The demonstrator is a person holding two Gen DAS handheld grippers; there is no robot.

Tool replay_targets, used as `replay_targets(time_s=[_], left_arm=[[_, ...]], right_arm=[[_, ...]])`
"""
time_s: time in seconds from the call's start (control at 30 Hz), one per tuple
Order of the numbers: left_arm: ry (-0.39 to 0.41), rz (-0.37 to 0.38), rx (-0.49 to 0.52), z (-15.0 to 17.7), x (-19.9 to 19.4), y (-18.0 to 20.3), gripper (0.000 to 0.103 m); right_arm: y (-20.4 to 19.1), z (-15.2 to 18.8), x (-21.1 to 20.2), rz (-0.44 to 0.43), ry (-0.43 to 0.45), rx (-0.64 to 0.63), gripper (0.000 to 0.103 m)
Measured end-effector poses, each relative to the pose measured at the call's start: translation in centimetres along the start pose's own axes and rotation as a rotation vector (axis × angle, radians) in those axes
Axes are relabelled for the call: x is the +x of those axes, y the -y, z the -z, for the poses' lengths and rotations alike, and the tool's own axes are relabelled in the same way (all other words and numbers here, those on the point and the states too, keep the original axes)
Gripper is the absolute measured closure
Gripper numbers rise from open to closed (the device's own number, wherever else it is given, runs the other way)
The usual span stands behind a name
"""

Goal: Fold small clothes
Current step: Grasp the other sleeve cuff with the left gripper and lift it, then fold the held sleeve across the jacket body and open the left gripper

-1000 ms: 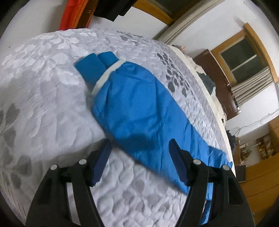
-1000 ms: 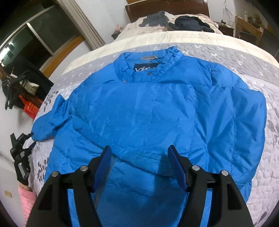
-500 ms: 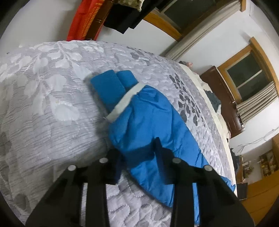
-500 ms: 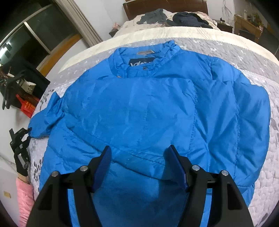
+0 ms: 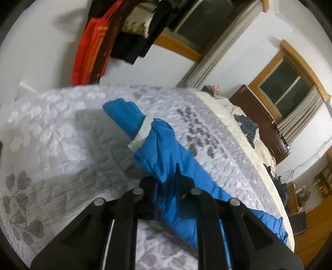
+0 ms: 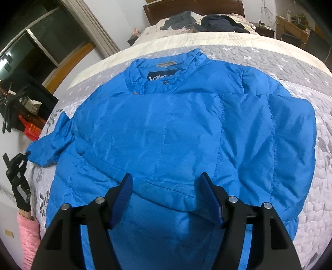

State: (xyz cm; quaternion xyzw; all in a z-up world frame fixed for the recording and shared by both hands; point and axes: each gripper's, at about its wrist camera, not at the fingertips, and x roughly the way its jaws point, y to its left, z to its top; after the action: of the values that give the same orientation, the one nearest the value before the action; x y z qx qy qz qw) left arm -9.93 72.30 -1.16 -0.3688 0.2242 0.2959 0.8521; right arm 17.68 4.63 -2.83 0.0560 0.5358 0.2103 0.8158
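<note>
Since a second ago the left gripper (image 5: 166,182) has drawn its jaws together on the sleeve (image 5: 164,153) and lifted it off the bed (image 5: 62,133); the cloth is bunched between the jaws, and the cuff (image 5: 124,116) with its white band (image 5: 142,133) hangs above the quilt, casting a shadow there. From the right wrist view the same gripper shows small and dark at the tip of that sleeve, off the jacket's left edge, with a pink sleeve (image 6: 29,234) below it.

Over the jacket's near hem the right gripper (image 6: 166,199) hovers, jaws spread wide with nothing between them, much as before. Under it the jacket (image 6: 186,133) lies flat on the bed, front down the middle, its other sleeve folded across the body. Beyond the hem comes the collar (image 6: 166,68) with a dark label. Past the collar the quilt gives way to a cream cover, then dark clothes (image 6: 207,20) heaped near the headboard (image 6: 186,6).
</note>
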Motion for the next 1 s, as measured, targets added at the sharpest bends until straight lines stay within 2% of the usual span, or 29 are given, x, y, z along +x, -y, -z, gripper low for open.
replay_targets(time_s=[0.27,0.5,1.0], left_arm=[[0.044,0.085,0.097,0.4,-3.1,4.9,0.092],[0.041,0.174,0.192,2.5,-4.8,10.3,0.093],[-0.048,0.425,0.432,11.4,-6.9,24.1,0.093]], right_arm=[[0.2,0.2,-1.1,-0.007,0.017,-0.004,0.036],[0.0,0.4,-2.2,-0.015,0.041,-0.018,0.036],[0.1,0.9,-3.3,-0.028,0.075,-0.035,0.036]])
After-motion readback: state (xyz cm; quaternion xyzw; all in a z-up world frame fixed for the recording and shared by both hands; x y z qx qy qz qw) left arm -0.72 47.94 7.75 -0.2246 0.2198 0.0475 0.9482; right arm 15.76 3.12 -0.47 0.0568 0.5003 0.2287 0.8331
